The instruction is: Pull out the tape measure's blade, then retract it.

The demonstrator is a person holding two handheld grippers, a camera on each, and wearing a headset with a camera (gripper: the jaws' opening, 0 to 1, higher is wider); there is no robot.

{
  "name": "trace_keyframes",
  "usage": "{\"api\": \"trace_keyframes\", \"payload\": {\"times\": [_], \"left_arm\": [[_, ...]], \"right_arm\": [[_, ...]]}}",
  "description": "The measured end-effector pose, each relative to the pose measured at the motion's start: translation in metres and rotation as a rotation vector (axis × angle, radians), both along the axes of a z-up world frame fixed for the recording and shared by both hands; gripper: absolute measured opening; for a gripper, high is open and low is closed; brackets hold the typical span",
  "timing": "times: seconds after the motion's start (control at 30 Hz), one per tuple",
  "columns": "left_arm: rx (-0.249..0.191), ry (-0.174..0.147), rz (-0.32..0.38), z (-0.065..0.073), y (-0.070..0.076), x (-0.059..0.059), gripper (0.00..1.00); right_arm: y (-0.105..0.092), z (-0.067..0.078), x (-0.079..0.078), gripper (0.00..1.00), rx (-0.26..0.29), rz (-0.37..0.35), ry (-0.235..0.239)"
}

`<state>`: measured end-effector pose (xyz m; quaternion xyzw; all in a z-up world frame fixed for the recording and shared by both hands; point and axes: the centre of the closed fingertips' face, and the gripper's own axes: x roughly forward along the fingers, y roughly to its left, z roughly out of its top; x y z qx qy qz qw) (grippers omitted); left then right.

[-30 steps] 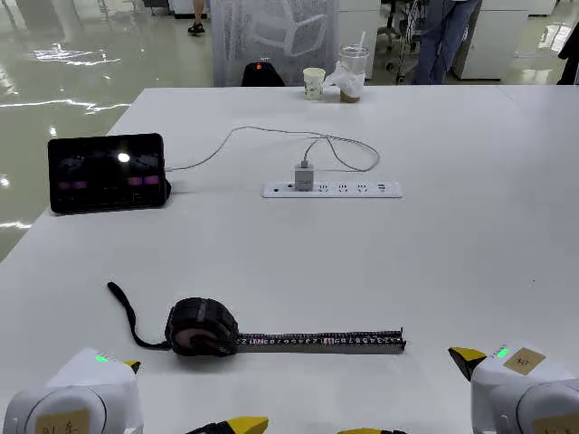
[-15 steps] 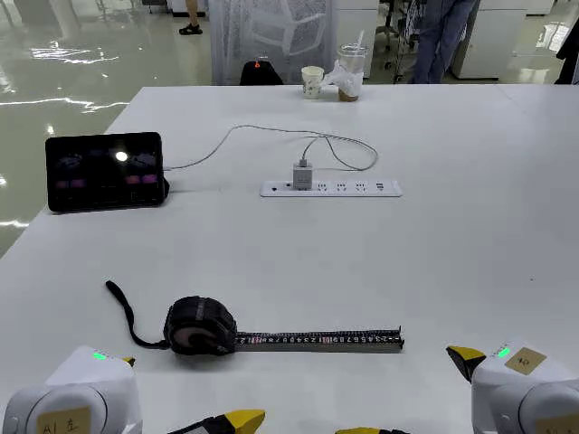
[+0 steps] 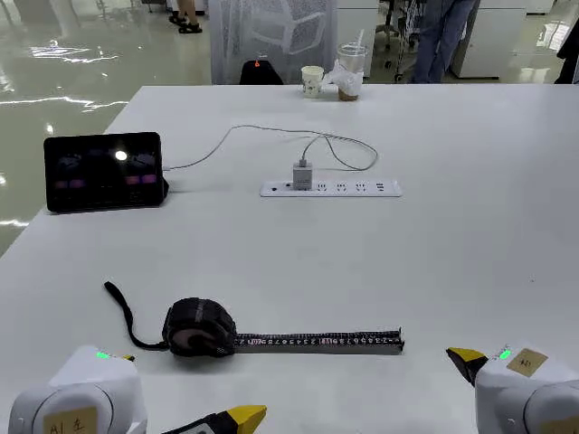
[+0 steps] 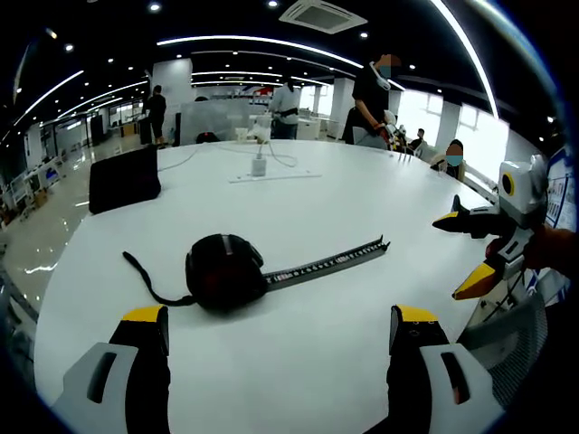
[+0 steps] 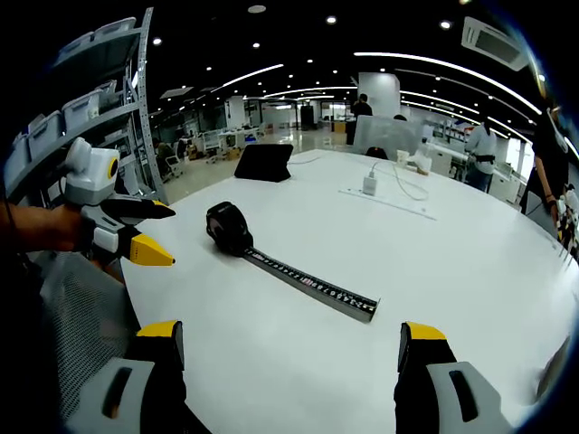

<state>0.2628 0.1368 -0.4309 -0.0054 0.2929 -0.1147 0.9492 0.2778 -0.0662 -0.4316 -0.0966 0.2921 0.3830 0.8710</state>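
A broad white table (image 3: 452,235) with a smooth, matte top spreads across the head view. Toward its left edge stands a black rectangular tablet (image 3: 105,172), propped up, its glossy screen catching spots of light. Near the middle lies a long, slim white power strip (image 3: 331,189) with a small charger plugged in and a thin pale cable (image 3: 271,132) looping from it to the tablet. Close to the near edge rests the tape measure (image 3: 199,327), a rounded black case that looks ribbed and rubbery. Its blade (image 3: 318,341), a narrow dark strip with fine printed marks, is drawn out and lies flat on the table, running right from the case. A thin black strap (image 3: 122,312) curls away on the case's left side. The left gripper (image 4: 279,316) has white jaws with yellow tips spread wide, holding nothing, well short of the case. The right gripper (image 5: 291,331) is likewise spread wide and empty, apart from the blade's end.
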Motion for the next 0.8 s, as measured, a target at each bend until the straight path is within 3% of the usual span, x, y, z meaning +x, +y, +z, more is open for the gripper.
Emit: {"api": "trace_keyframes", "payload": {"times": [0.8], "left_arm": [[0.025,-0.005,0.029,-0.006,0.002,0.019,0.99]], "right_arm": [[-0.013,-0.010,0.027,0.95,-0.062,0.111,-0.016]]}}
